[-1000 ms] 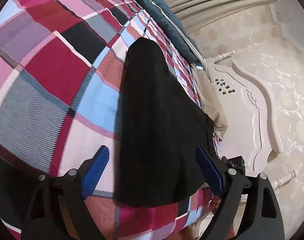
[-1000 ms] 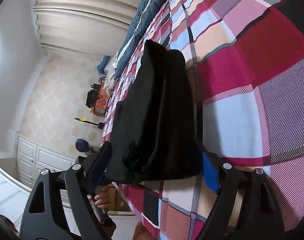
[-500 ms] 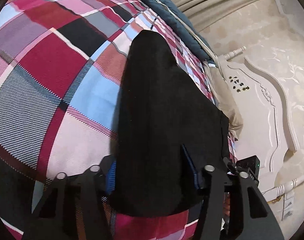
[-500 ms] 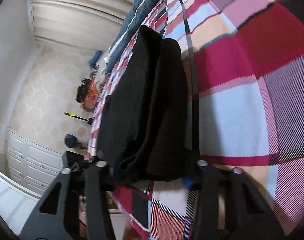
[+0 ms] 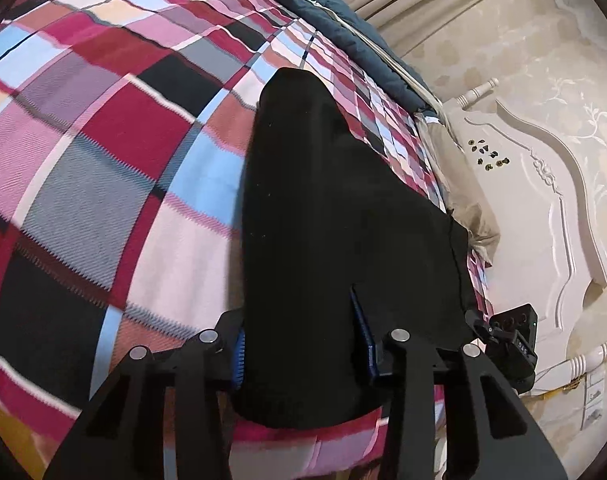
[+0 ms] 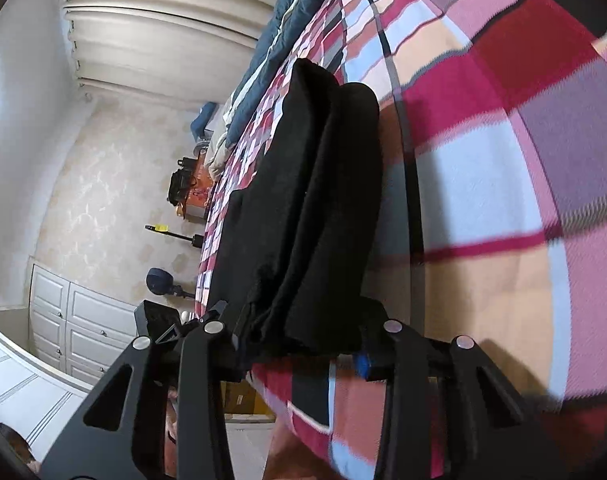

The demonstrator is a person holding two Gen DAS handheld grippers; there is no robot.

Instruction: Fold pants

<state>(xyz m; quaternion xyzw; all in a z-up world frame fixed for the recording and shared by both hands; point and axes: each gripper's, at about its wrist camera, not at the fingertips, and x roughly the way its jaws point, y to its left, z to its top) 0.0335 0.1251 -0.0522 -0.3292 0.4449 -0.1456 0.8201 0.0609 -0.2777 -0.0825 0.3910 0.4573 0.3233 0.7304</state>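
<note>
Black pants [image 5: 323, 216] lie lengthwise on a plaid bedspread [image 5: 103, 160], folded along their length. My left gripper [image 5: 301, 354] is shut on the near end of the pants at the bed's edge. In the right wrist view the pants [image 6: 303, 208] show as two stacked layers running away from me. My right gripper [image 6: 299, 344] is shut on their near end too. Both near ends are lifted slightly off the bedspread [image 6: 503, 160]. Each gripper's blue pads are mostly hidden by the cloth.
A dark blue quilt [image 5: 343, 8] lies along the far side of the bed. A white carved headboard [image 5: 543, 200] and a beige pillow [image 5: 463, 184] are at the right. Curtains [image 6: 163, 40], white cabinets [image 6: 71, 328] and a nightstand [image 6: 191, 196] show in the right wrist view.
Both grippers went from open around the pants' near end to shut on it. They have since lifted the end slightly, and the views have shifted.
</note>
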